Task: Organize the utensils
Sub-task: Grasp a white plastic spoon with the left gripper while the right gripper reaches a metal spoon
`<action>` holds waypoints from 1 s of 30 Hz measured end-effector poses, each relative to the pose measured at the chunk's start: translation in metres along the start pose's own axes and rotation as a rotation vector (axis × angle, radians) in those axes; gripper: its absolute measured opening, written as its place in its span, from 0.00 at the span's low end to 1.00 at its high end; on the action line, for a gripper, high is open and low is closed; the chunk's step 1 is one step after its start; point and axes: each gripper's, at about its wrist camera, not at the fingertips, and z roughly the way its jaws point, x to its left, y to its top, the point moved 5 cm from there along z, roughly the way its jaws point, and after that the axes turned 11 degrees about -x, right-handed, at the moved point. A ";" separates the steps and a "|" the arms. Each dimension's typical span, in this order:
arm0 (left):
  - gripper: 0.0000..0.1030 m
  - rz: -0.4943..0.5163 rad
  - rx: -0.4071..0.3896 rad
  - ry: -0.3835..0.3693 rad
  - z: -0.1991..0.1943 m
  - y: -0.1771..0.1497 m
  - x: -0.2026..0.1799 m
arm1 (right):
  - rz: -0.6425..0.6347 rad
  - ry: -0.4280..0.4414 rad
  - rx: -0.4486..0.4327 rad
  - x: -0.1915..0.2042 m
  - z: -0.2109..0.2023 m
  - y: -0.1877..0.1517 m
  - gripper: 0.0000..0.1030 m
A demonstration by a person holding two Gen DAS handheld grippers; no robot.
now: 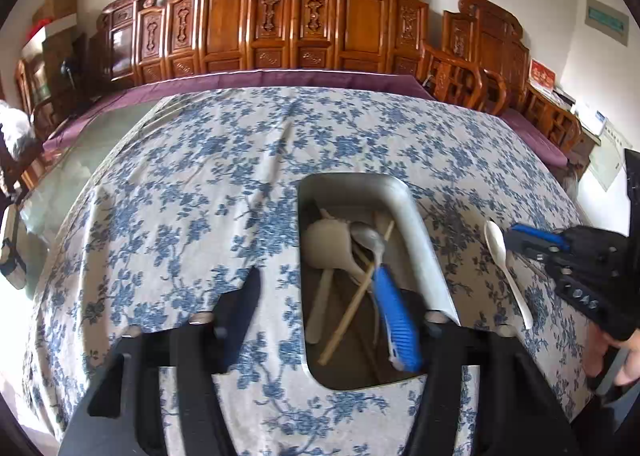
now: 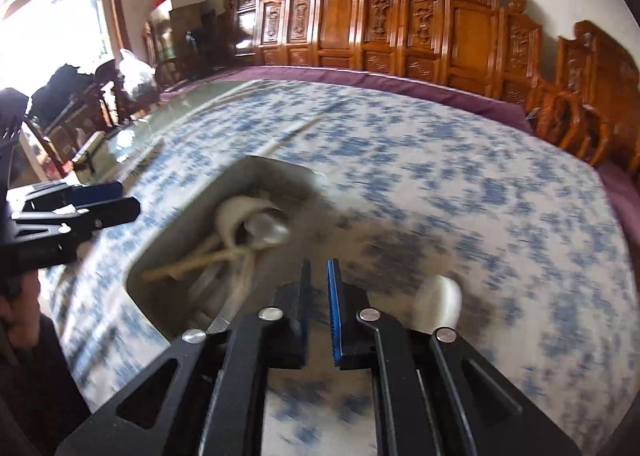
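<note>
Both grippers empty over the table

The left gripper (image 1: 320, 296) has its fingers apart, straddling the metal tray (image 1: 416, 240) of utensils; the right gripper (image 2: 320, 296) shows a narrow empty gap beside a white spoon (image 1: 505, 264) on the floral cloth (image 1: 200, 175).

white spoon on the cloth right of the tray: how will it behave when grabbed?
The white spoon looks like thin plastic, so probably light and rigid, with some flex along its slim handle. Its glossy surface suggests it may slip between the jaws. It lies flat on the soft floral tablecloth, so a low pinch will likely catch fabric too; the rounded bowl could let it rock.
</note>
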 end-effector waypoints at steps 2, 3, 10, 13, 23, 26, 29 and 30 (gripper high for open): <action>0.67 0.015 0.003 0.000 0.001 -0.001 -0.009 | -0.010 -0.032 0.001 -0.016 -0.012 -0.007 0.40; 0.68 0.024 0.005 -0.004 0.001 -0.003 -0.016 | -0.009 -0.046 0.003 -0.024 -0.015 -0.011 0.53; 0.69 0.076 0.006 -0.044 -0.002 -0.008 -0.054 | 0.083 -0.137 0.030 -0.092 -0.029 -0.048 0.55; 0.70 0.068 0.013 -0.079 -0.001 -0.008 -0.069 | 0.099 -0.138 0.066 -0.109 -0.024 -0.060 0.52; 0.70 0.095 0.050 -0.141 0.017 -0.001 -0.125 | 0.080 -0.154 0.127 -0.133 -0.010 -0.080 0.40; 0.70 0.100 0.056 -0.172 0.032 0.004 -0.151 | 0.101 -0.154 0.118 -0.140 -0.012 -0.079 0.40; 0.70 0.115 0.079 -0.190 0.056 0.005 -0.175 | 0.118 -0.155 0.111 -0.146 -0.015 -0.078 0.40; 0.70 0.114 0.088 -0.195 0.063 0.005 -0.180 | 0.123 -0.156 0.111 -0.147 -0.016 -0.079 0.40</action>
